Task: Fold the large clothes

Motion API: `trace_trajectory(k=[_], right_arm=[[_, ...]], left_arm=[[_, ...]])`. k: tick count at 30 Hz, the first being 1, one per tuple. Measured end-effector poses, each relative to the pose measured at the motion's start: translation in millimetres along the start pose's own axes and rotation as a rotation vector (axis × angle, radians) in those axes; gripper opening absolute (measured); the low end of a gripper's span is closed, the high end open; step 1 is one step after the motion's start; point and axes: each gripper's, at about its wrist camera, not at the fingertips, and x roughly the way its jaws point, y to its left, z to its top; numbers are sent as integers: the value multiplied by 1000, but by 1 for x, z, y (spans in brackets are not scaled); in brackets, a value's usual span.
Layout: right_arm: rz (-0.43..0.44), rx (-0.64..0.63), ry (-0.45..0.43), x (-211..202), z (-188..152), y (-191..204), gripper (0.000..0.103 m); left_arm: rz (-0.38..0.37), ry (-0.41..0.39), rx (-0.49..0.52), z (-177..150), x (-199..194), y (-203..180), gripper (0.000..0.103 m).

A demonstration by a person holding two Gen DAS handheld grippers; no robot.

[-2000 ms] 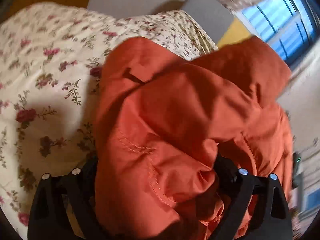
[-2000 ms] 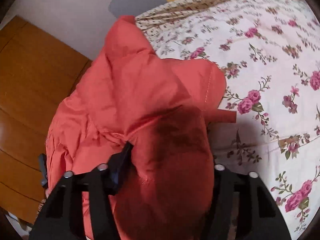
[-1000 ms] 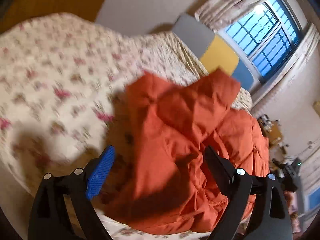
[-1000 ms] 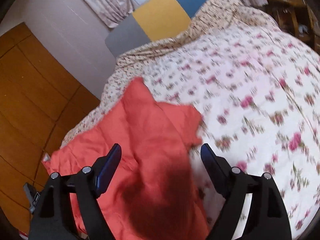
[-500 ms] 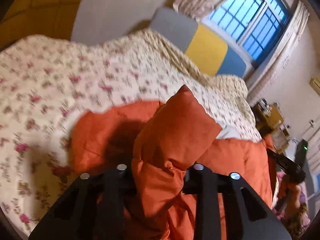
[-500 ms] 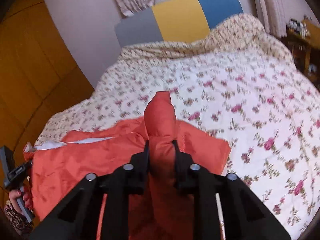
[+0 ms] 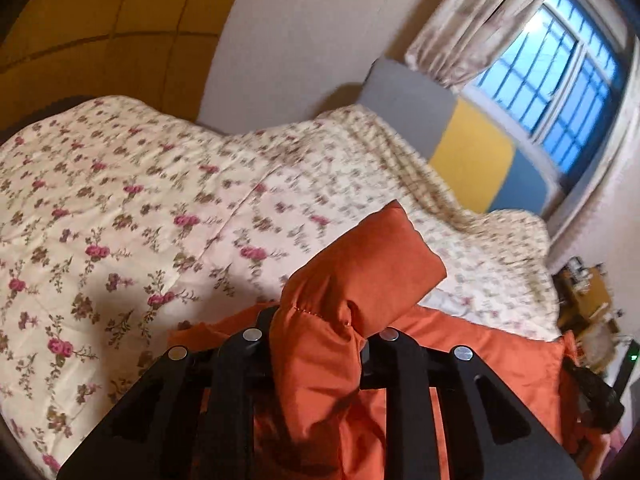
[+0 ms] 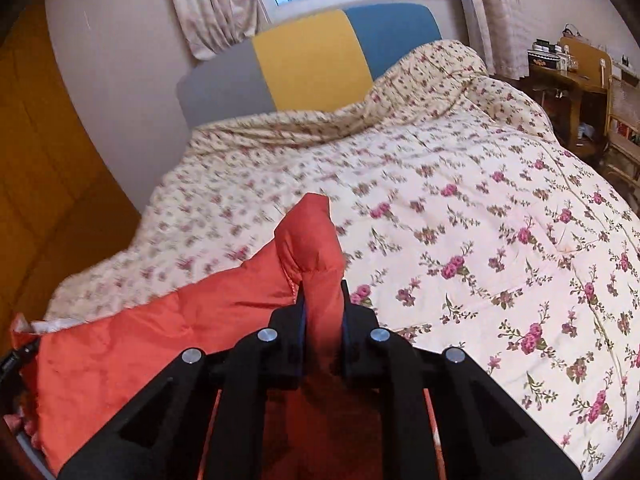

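Observation:
A large orange padded garment (image 7: 368, 272) lies at the near edge of the bed, stretched between both grippers. My left gripper (image 7: 316, 320) has a bunched corner of it between its jaws, which are closing, and the pads press on the fabric. The corner sticks up beyond the fingers. In the right wrist view the same orange garment (image 8: 160, 336) spreads away to the left. My right gripper (image 8: 323, 300) pinches another raised corner of it, its jaws closing tight on the cloth. Both corners are lifted off the quilt.
The bed carries a cream quilt with pink roses (image 8: 480, 220), rumpled toward a grey, yellow and blue headboard (image 8: 312, 60). A curtained window (image 7: 560, 92) is behind it. Orange wardrobe panels (image 8: 40, 180) stand on the left and a wooden desk (image 8: 576, 88) on the right.
Both grippers went from wide open over the garment to closed on a corner each. They have since pulled back and slightly up with the fabric, so more of the bed shows.

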Motion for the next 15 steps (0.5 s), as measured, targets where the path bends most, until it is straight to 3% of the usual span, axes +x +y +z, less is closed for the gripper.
trace_trajectory(k=[4,7,15], right_arm=[[-62,-37,41,27,-11,-1,17],[-85,-45,67,41,-17,-5,22],[-89,-10,85,61,-29,-15,27]], left_arm=[[56,4,68,-12,22,-1,22],[75,20,91,-21,38,2,28],[53,53,55,-34,60,15,37]])
